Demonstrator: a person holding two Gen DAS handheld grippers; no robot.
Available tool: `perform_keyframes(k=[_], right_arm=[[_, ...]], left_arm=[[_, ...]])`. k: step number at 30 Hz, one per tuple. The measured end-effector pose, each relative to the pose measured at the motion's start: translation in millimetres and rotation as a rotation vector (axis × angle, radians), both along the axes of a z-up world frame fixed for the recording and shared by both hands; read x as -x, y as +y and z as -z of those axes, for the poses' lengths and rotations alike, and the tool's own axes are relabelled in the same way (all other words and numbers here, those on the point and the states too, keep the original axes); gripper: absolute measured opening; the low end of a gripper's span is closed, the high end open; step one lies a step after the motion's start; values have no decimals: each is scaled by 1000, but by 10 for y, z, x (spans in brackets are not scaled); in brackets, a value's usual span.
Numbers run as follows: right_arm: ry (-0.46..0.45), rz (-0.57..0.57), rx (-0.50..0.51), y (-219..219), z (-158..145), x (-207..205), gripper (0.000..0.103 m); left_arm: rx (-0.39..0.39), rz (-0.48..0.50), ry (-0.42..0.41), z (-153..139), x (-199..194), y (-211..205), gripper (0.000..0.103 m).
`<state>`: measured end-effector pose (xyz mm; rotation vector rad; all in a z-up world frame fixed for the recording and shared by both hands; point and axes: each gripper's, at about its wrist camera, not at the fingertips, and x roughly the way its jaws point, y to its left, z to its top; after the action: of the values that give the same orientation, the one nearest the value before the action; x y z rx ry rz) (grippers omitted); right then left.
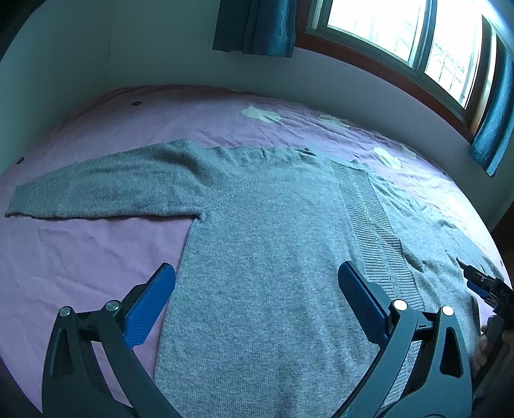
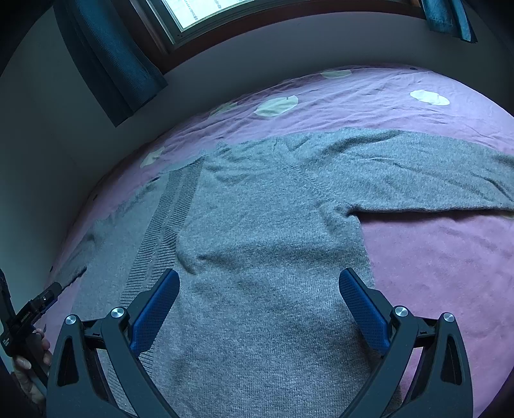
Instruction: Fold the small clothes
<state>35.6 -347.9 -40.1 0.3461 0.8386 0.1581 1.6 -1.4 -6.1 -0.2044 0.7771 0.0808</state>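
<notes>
A grey knitted cardigan point(image 1: 273, 225) lies spread flat on the pink bed sheet point(image 1: 80, 250), with a ribbed button band point(image 1: 369, 222) down its middle. One sleeve point(image 1: 106, 189) stretches out to the left in the left wrist view; the other sleeve point(image 2: 417, 170) stretches right in the right wrist view. My left gripper point(image 1: 257, 276) hovers open above the cardigan's left half, blue pads wide apart, nothing held. My right gripper point(image 2: 258, 279) hovers open above the cardigan point(image 2: 257, 241) on its right half. Each gripper shows at the edge of the other's view: the right one point(image 1: 482, 283), the left one point(image 2: 35, 308).
The pink sheet point(image 2: 433, 257) has pale round patches point(image 2: 276, 106) and dark dots. A grey wall point(image 1: 160, 64), a window point(image 1: 401, 32) and teal curtains point(image 1: 253, 25) lie beyond the bed. A hand point(image 2: 29, 363) grips the left tool's handle.
</notes>
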Motion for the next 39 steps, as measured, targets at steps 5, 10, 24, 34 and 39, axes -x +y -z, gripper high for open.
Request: perform_keyframes(k=[5, 10, 24, 34, 39], right_arm=[[-2, 1, -3, 5, 5, 4, 99], [2, 0, -9, -2, 16, 2, 99], [3, -1, -15, 0, 18, 5, 99], [3, -3, -15, 22, 15, 4, 99], [8, -5, -28, -29, 12, -8, 99]], left_arm=[[-4, -1, -2, 1, 11, 1, 101], [-5, -1, 3, 6, 10, -11, 101], [-6, 1, 3, 13, 19, -31, 101], [6, 6, 0, 6, 22, -32, 101], [9, -4, -10, -5, 31, -20, 101]])
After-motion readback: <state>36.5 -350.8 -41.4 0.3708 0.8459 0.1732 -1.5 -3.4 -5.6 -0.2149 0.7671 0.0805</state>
